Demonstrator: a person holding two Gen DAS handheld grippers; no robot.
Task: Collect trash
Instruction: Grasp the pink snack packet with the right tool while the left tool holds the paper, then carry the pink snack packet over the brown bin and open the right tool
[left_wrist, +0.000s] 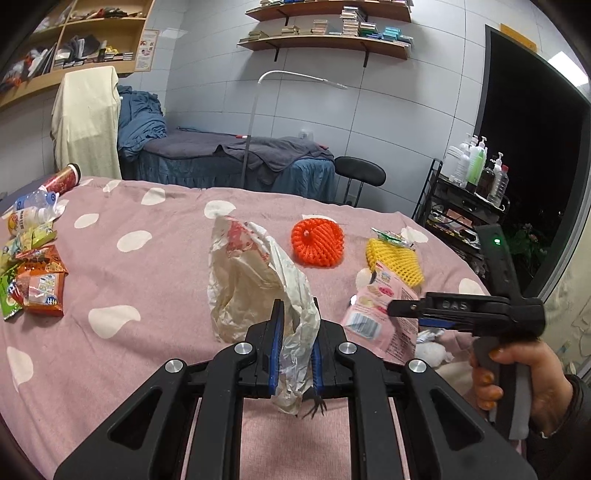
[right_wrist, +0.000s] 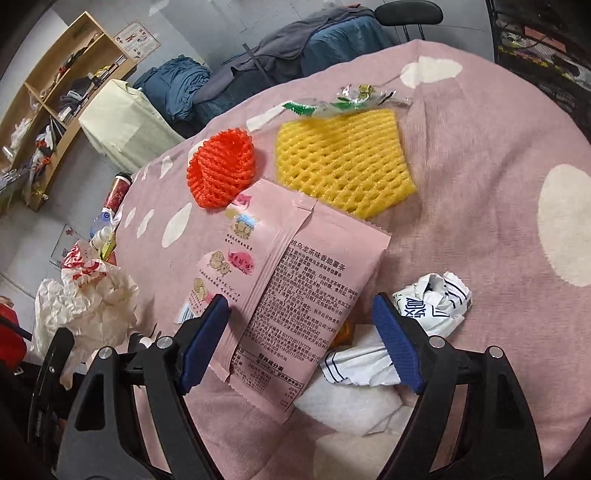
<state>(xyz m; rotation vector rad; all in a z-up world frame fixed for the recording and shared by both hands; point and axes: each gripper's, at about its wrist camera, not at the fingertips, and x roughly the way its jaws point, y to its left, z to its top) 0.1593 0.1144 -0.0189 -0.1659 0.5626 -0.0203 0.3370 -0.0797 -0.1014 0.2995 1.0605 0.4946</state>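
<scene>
My left gripper is shut on a crumpled white plastic bag with red print and holds it above the pink cloth; the bag also shows at the left of the right wrist view. My right gripper is open, its jaws on either side of a pink snack packet that lies flat on the cloth. That gripper shows in the left wrist view over the same packet. Beyond lie an orange foam net and a yellow foam net. Crumpled white paper lies by the right finger.
The table has a pink cloth with white spots. Snack packets, plastic bottles and a red can lie at its far left. A green-printed wrapper lies behind the yellow net. A bed, a black stool and a bottle rack stand beyond.
</scene>
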